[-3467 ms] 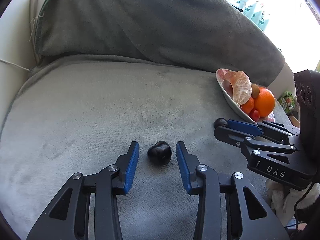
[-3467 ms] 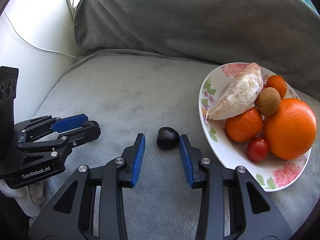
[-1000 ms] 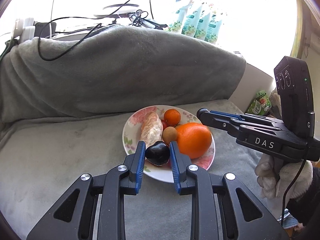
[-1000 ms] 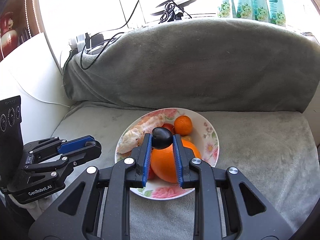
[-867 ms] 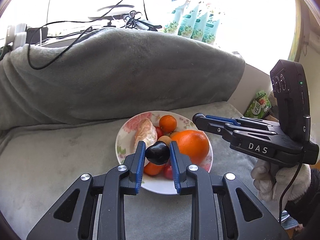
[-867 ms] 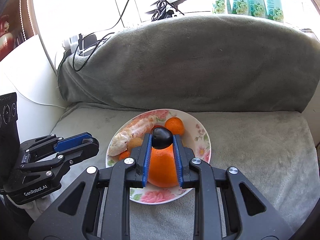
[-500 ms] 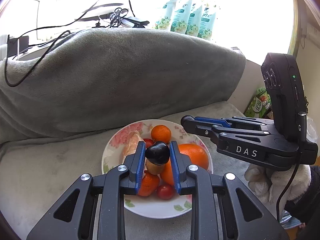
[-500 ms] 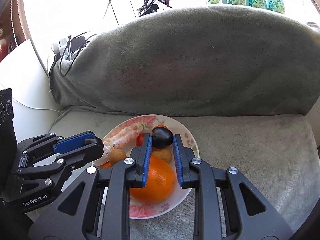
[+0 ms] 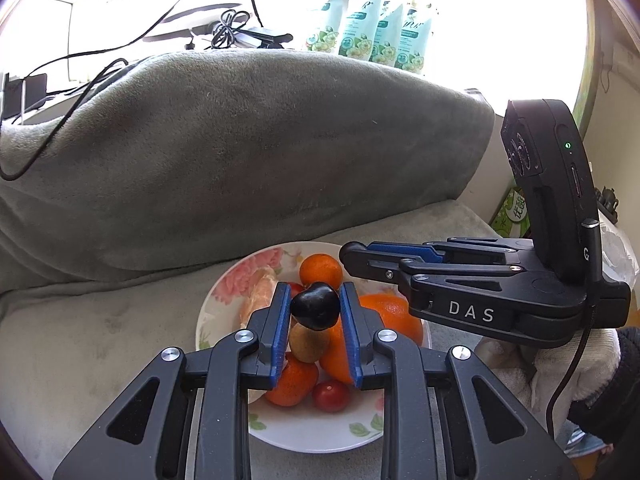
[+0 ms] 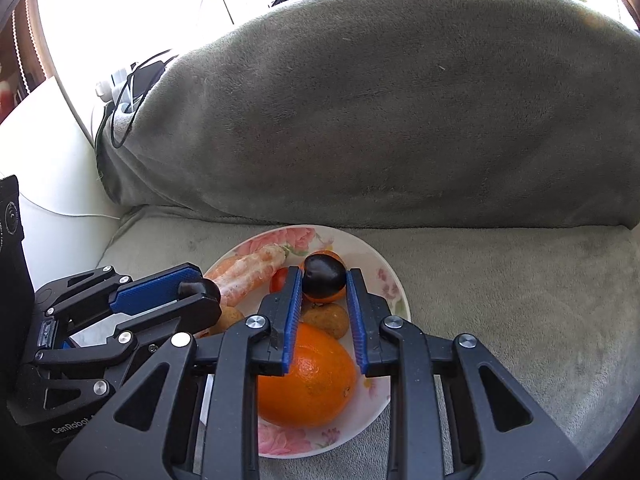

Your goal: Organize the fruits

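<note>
Glossy dark plums, one clamped in each gripper above a floral plate of fruit.
Left wrist view: left gripper (image 9: 314,307) pinches a smooth, soft plum (image 9: 315,306) by its sides. Right wrist view: right gripper (image 10: 323,280), jaws opening, holds another plum (image 10: 324,278) over the plate (image 10: 394,292); probably light, slippery, bruisable.

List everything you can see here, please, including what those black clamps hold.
plate: one, white with pink flowers, on grey cushion
large orange: one, orange, plate's near side
small oranges: two, orange, on plate
peeled citrus: one, pale orange, plate's left
brown fruits: two, brown, mid-plate
cherry tomatoes: two, red, on plate
dark fruits: two, near-black, one in each tool, over plate
blanket: one, grey, behind plate
packs: several, green-white, windowsill
left tool: one, black, blue pads, shut on fruit
right tool: one, same, jaws opening, fruit between
gloved hand: one, white, holds right tool
</note>
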`<state>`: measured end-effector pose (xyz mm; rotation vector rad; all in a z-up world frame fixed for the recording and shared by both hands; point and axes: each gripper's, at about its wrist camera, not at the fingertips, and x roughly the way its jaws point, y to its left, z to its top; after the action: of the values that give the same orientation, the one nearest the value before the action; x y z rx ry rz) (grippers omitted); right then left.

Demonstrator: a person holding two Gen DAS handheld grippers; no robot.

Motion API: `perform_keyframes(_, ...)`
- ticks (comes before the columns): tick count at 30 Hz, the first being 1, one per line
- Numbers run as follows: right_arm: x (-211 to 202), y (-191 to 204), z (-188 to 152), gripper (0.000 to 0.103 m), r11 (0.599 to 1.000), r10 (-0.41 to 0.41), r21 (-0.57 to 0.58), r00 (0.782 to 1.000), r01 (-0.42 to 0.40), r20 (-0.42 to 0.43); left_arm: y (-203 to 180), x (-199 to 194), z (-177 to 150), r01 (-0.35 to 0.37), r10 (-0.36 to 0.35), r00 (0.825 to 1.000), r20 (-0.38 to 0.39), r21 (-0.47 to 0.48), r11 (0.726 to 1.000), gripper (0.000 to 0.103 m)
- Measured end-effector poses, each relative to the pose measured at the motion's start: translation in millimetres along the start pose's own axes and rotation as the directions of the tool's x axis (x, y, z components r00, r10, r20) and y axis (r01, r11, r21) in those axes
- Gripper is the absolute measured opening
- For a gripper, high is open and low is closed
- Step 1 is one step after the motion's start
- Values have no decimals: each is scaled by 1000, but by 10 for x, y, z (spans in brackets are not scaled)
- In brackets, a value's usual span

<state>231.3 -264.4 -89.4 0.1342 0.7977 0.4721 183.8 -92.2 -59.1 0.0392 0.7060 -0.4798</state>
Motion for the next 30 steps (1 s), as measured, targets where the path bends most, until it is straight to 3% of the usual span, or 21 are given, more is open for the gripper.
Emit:
perform_keyframes(4, -50, 0, 11, 48, 1000, 4, 5, 1000, -4, 20, 1, -35, -10, -5, 5, 1000, 5, -4, 1000, 32)
perform_keyframes(8, -99, 37, 25, 50, 1000, 6, 1, 999, -6, 33, 2, -81, -23, -7, 7, 1000, 10, -8, 1000, 32)
perform_keyframes(12, -155, 80, 14, 62, 1000, 1, -3, 999, -1, 51, -3, -136, -35, -8, 8, 1000, 21, -13, 1000, 48)
perform_keyframes(17, -233, 112, 10, 66, 1000, -1, -2, 998, 1, 65, -5, -216, -47, -8, 8, 999, 32, -21, 1000, 48)
perform_keyframes(19, -277, 124, 0, 77, 1000, -9, -3, 997, 9, 78, -10, -253, -54, -7, 7, 999, 36, -20, 1000, 50)
perform_keyframes(22, -356, 129, -15, 87, 1000, -14, -2, 995, 14, 96, -16, -311, -67, -9, 10, 999, 42, -23, 1000, 61)
perform_keyframes(27, -469, 148, -40, 92, 1000, -28, 6, 993, 28, 118, -13, -411, -99, -19, 21, 999, 50, -40, 999, 73)
perform_keyframes(30, -539, 184, -67, 94, 999, -40, -3, 991, 41, 130, -14, -483, -124, -25, 28, 998, 52, -54, 998, 74)
